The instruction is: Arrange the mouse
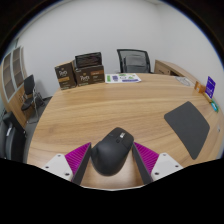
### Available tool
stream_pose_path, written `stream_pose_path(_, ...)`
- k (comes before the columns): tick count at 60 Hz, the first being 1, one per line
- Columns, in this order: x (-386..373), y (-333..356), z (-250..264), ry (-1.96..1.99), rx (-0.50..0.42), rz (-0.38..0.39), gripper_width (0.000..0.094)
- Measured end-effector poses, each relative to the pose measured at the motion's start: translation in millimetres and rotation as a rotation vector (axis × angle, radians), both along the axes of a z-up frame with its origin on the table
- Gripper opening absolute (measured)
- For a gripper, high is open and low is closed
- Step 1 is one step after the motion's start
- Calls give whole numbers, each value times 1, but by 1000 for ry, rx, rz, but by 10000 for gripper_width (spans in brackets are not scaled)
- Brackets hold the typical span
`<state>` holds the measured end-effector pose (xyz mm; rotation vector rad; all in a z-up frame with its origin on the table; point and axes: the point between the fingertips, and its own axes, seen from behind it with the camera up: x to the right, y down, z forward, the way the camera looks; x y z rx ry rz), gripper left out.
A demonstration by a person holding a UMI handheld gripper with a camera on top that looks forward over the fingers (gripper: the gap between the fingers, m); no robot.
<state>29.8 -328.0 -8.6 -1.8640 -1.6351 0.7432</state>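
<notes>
Black mouse sits on the wooden table, between the gripper fingers. Long axis runs along the fingers, narrow end pointing away toward the table's middle. Magenta pads flank it close on both sides; can't tell whether they press on it or leave a gap. Dark mouse pad lies ahead to the right, well apart. Nothing on the tabletop between them. Far edge: cardboard boxes, papers; office chair beyond.

White walls, wooden table, black office chairs.
</notes>
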Motion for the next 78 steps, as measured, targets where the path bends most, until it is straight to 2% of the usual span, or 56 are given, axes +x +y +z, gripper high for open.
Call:
stream_pose_path(6, -11, -4, 1, 7, -20, 7, 738)
stream_pose_path(11, -16, -4, 0, 5, -51, -1, 690)
stream_pose_path(21, -19, -5, 0, 7, -46, 6, 588)
stream_pose_path(23, -19, -8, 0, 5, -48, 18, 535)
stream_pose_path(31, -20, -11, 1, 3, -43, 34, 430)
stream_pose_path(33, -21, -11, 2, 9, -41, 37, 372)
stream_pose_path(39, -19, -13, 4, 8, -39, 37, 322)
stream_pose_path(43, -15, -17, 4, 7, -41, 58, 316)
stream_pose_path(49, -7, -17, 6, -5, -49, 45, 315)
stream_pose_path(52, -4, -19, 15, -2, -83, 39, 315)
stream_pose_path(60, -7, -2, 58, 43, -67, 67, 315)
stream_pose_path(69, -24, 55, 130, 138, -45, 32, 315)
stream_pose_path(78, -36, 149, 173, 193, 31, -39, 316)
